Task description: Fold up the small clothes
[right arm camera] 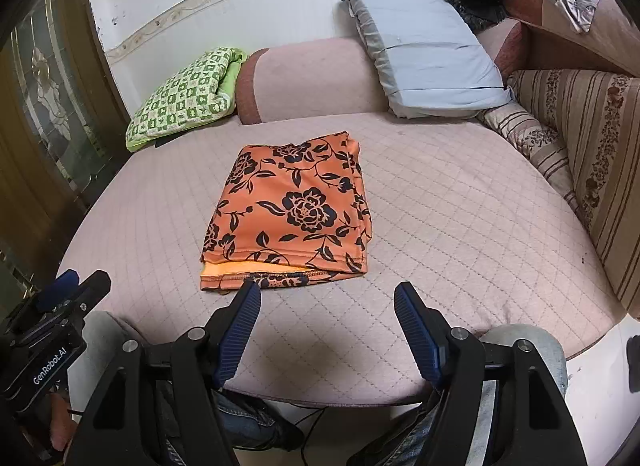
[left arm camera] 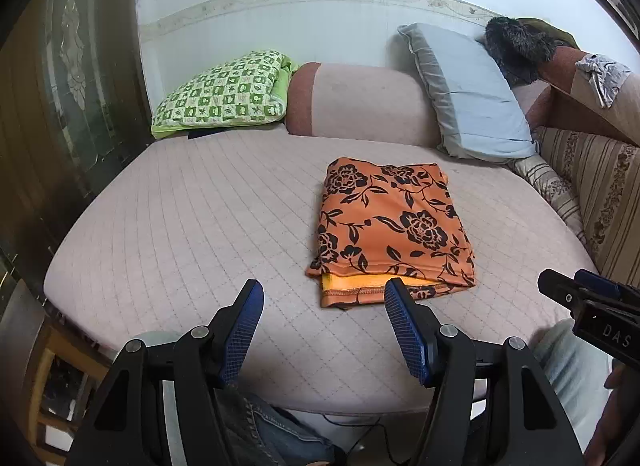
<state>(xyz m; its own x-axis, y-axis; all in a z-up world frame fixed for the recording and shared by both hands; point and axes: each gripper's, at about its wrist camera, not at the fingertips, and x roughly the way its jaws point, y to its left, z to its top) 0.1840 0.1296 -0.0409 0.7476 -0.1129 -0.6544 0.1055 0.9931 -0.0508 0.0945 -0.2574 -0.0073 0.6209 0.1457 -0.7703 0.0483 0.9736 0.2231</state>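
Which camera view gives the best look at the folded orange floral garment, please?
The right wrist view: the folded orange floral garment lies near centre, all edges clear. In the left wrist view it sits right of centre, and a fingertip overlaps its near hem.

- My left wrist camera looks steeply down over the left gripper [left arm camera: 324, 292] at the bed [left arm camera: 180, 225] from its near edge.
- My right wrist camera sits alongside, facing likewise.
- Both share the folded orange garment [right arm camera: 288, 209] and pillows.

Dark object [left arm camera: 204, 133] mostly under green cushion [left arm camera: 224, 91]
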